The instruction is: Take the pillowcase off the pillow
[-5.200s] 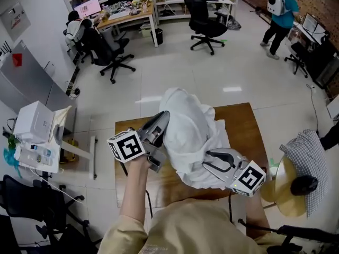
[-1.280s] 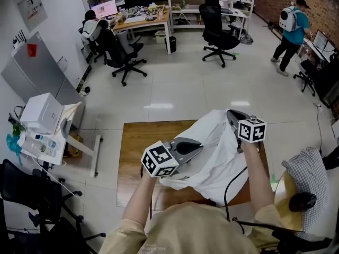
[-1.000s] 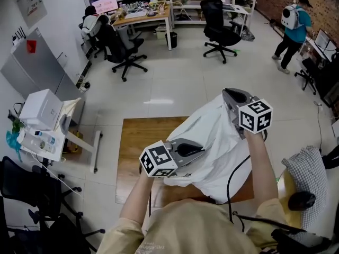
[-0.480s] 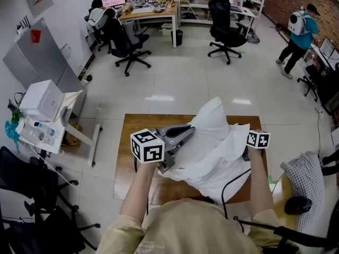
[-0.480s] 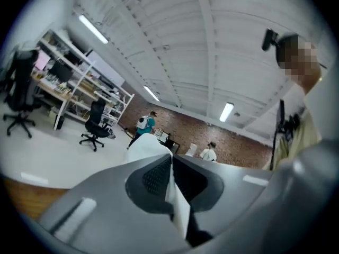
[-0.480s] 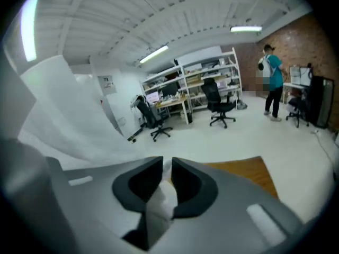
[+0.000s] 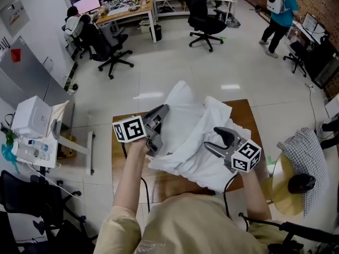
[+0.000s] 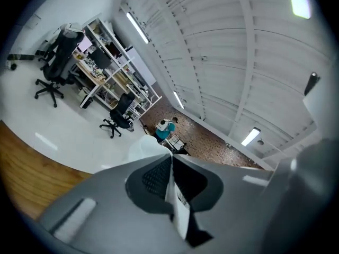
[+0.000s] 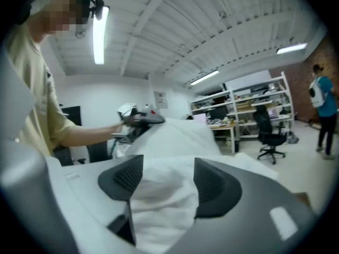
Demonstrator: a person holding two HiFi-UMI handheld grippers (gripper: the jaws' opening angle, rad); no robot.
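A white pillow in its white pillowcase (image 7: 196, 157) lies bunched on the wooden table (image 7: 250, 116); one rounded white corner (image 7: 181, 95) sticks up at the back. My left gripper (image 7: 163, 110) is at the bundle's left side, shut on a thin edge of the pillowcase (image 8: 175, 192), which shows pinched at the left gripper (image 8: 170, 159). My right gripper (image 7: 214, 141) rests on the front right of the bundle. Its jaws have just been opening and stand apart, with a bulge of white cloth (image 9: 159, 200) between them at the right gripper (image 9: 165, 169).
Black office chairs (image 7: 204, 19) and desks stand on the pale floor beyond the table. A person with a backpack (image 7: 277, 8) walks at the far right. A white box (image 7: 29, 118) sits on a stand at left. A checked cushion (image 7: 307, 160) is at right.
The right gripper came down from high at the right to the bundle's front, and its jaws opened. The left gripper moved left and rolled, still gripping the cloth. The bundle sank lower.
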